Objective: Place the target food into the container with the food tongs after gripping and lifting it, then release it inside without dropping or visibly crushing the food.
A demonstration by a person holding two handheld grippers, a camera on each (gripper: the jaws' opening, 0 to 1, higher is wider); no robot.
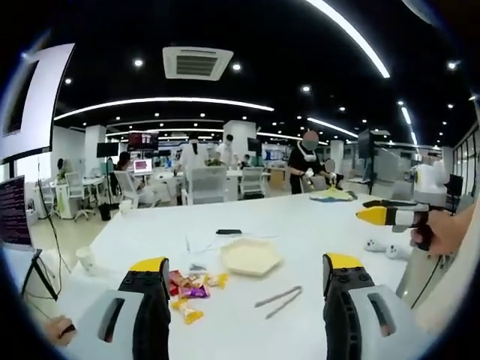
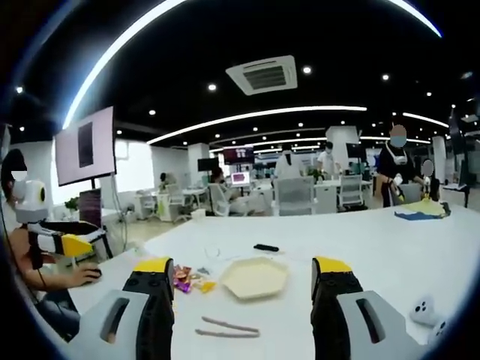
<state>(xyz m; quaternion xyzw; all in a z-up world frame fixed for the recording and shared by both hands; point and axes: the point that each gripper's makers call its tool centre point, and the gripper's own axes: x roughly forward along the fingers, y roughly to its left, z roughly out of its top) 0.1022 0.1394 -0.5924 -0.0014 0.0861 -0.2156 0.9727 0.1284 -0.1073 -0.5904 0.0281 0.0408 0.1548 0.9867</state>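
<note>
A cream hexagonal dish (image 1: pixel 250 256) (image 2: pixel 253 277) lies on the white table (image 1: pixel 315 225) (image 2: pixel 375 247). Several bright wrapped snacks (image 1: pixel 191 289) (image 2: pixel 187 279) sit in a small heap to its left. Metal food tongs (image 1: pixel 277 300) (image 2: pixel 227 328) lie flat on the table in front of the dish, untouched. My left gripper (image 1: pixel 245 262) hovers open above the near table edge, nothing between its jaws. My right gripper (image 2: pixel 243 264) is open and empty too. Each gripper appears from the side in the other's view: right (image 1: pixel 373 213), left (image 2: pixel 75 243), both held in a hand.
A black slim object (image 1: pixel 229 232) (image 2: pixel 265 247) lies behind the dish. A white cup (image 1: pixel 86 259) stands at the table's left edge. Small white devices (image 1: pixel 382 246) (image 2: pixel 424 309) lie to the right. People, chairs and desks fill the office behind.
</note>
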